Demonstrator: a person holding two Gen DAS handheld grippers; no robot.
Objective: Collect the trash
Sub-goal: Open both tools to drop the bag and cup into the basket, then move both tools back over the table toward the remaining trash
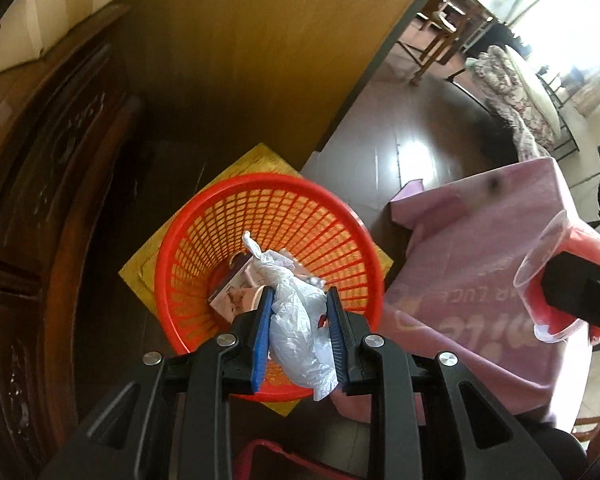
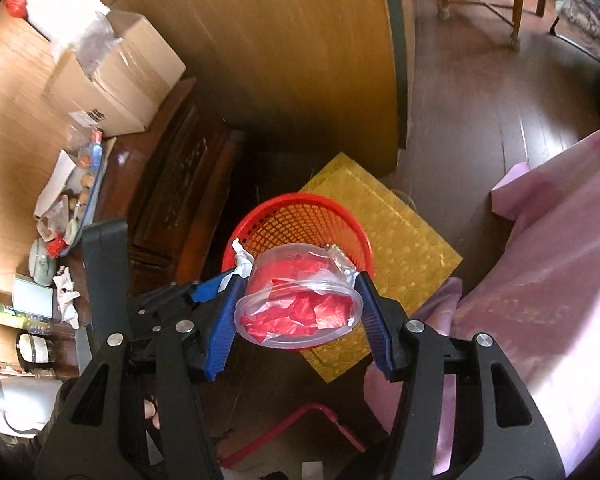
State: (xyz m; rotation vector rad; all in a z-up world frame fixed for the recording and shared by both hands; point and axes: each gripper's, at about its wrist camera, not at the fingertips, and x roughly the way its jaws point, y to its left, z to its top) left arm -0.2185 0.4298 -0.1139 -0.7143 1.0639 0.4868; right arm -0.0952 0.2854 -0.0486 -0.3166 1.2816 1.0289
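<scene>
Bag [image 1: 300,320] in tongs [image 1: 300,300] above basket [image 1: 260,188]

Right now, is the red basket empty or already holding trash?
Holding trash: a printed carton lies inside the red basket, below the white bag.

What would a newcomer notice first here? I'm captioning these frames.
The red mesh basket on a yellow mat, with trash in it. Above it, the left gripper pinches a crumpled white plastic bag; the right gripper holds a clear cup of red scraps.
</scene>
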